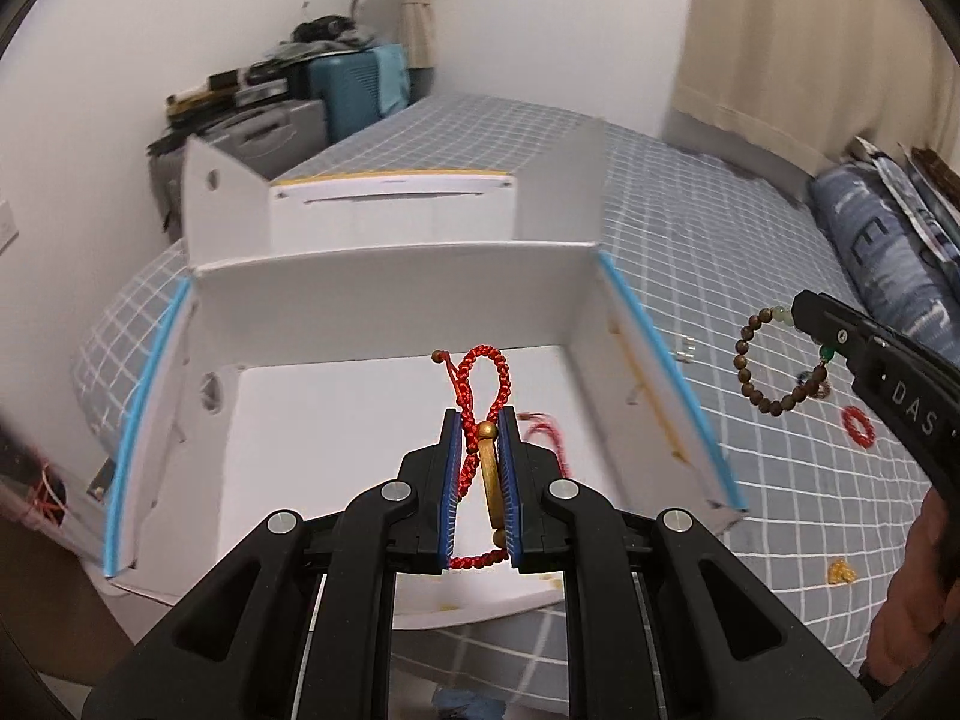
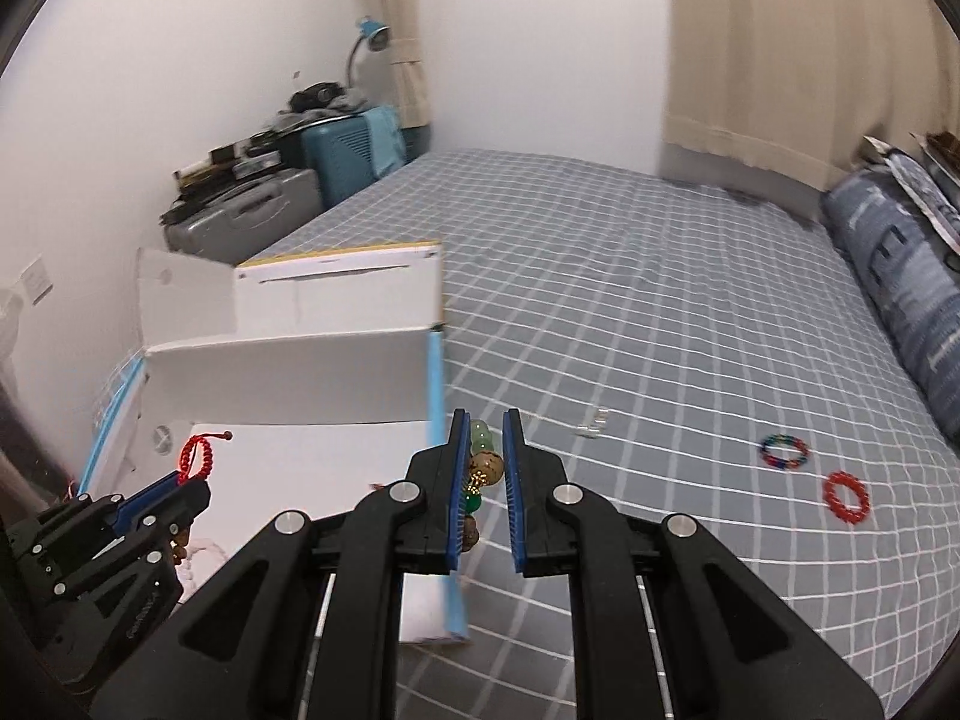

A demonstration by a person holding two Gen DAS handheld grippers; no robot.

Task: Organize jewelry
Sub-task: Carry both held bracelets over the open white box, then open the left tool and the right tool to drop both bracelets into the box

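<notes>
My left gripper (image 1: 480,420) is shut on a red braided cord bracelet (image 1: 483,378) with a gold charm, held above the floor of the open white cardboard box (image 1: 390,294). It also shows in the right wrist view (image 2: 186,480), over the box (image 2: 288,372). My right gripper (image 2: 486,420) is shut on a brown wooden bead bracelet (image 2: 483,468) with green beads, just right of the box's blue-edged side wall. In the left wrist view that bracelet (image 1: 759,384) hangs as a ring from the right gripper (image 1: 807,315) above the bed.
The box sits on a grey checked bedsheet (image 2: 660,330). On the sheet lie a red bead ring (image 2: 846,498), a multicoloured ring (image 2: 783,453), small clear studs (image 2: 594,423) and a gold piece (image 1: 840,571). Another red cord (image 1: 549,435) lies in the box. Pillows (image 2: 906,276) lie at the right.
</notes>
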